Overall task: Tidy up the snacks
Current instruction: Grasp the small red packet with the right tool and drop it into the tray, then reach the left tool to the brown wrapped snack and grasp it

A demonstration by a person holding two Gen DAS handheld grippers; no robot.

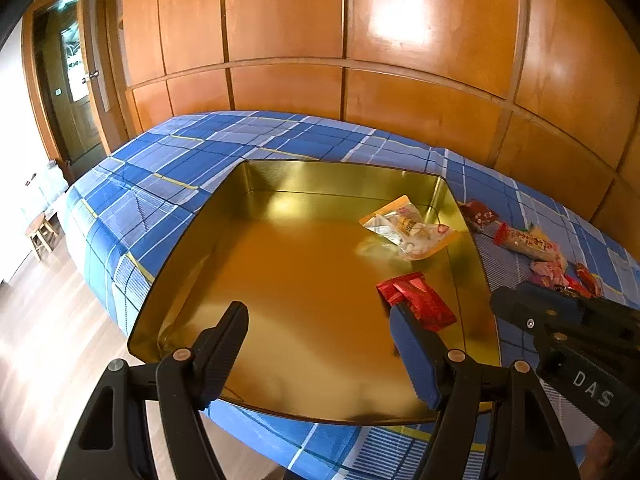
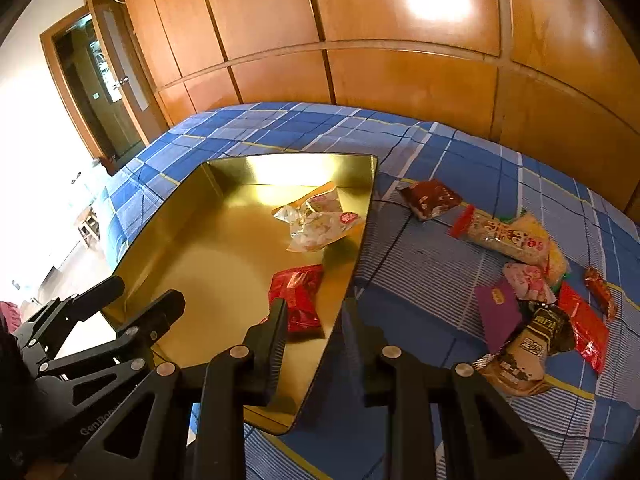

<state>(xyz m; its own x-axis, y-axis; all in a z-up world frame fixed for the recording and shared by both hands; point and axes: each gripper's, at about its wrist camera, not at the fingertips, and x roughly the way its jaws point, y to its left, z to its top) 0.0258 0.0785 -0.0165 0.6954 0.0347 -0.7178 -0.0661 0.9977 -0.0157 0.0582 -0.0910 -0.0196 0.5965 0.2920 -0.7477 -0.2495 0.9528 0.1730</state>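
Entry: progress check on sorting the snacks into the gold tin tray (image 2: pixel 224 248), which sits on the blue plaid bedspread (image 2: pixel 420 272).

Done so far, as I read it: two items lie inside the tray. A pale crinkled packet (image 2: pixel 320 220) rests near the far right corner, and a red wrapped snack (image 2: pixel 298 298) lies close to the right wall, nearer to me. The rest of the tray floor is bare.

Left to do: a loose heap to the right of the tray, on the bedspread. I count a dark red pouch (image 2: pixel 432 198) just beside the tray's far corner, a long noodle-style pack (image 2: pixel 506 236), a pink packet (image 2: pixel 526 282), a purple card-like sachet (image 2: pixel 500 312), a dark-and-beige bag (image 2: pixel 528 350), a flat red wrapper (image 2: pixel 584 328) and a small red stick (image 2: pixel 600 294). So I judge the job at an early stage.

Grippers: my left gripper (image 1: pixel 320 328) hovers over the tray's near part with fingers well apart and nothing between them. My right gripper (image 2: pixel 316 320) hangs above the tray's right edge, fingers narrowly apart, empty. The next pick should come from the heap.
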